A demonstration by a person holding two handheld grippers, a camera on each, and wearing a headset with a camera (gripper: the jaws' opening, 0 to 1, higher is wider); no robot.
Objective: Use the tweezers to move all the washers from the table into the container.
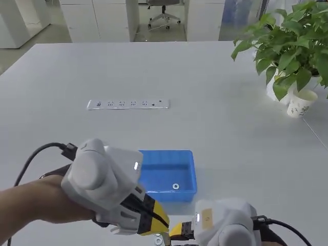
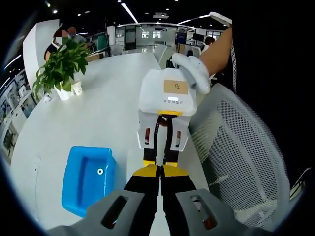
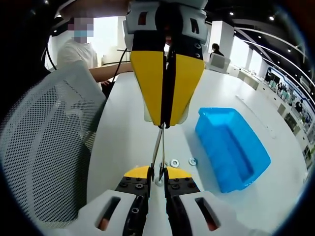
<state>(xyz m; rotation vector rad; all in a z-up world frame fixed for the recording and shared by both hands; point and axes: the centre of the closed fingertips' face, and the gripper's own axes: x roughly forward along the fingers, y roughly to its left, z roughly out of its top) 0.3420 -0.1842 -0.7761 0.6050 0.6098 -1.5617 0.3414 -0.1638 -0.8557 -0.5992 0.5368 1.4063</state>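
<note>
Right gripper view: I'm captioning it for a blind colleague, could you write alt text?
Tweezers run from the left gripper's shut yellow jaws down to the table, their tips between the right gripper's jaws. Two washers lie beside them, a blue container to the right, a mesh chair to the left.

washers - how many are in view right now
4. One washer lies in the blue container. Three are on the table: two side by side, and one at the tip of the tweezers. More may be hidden beneath the jaws.
</note>
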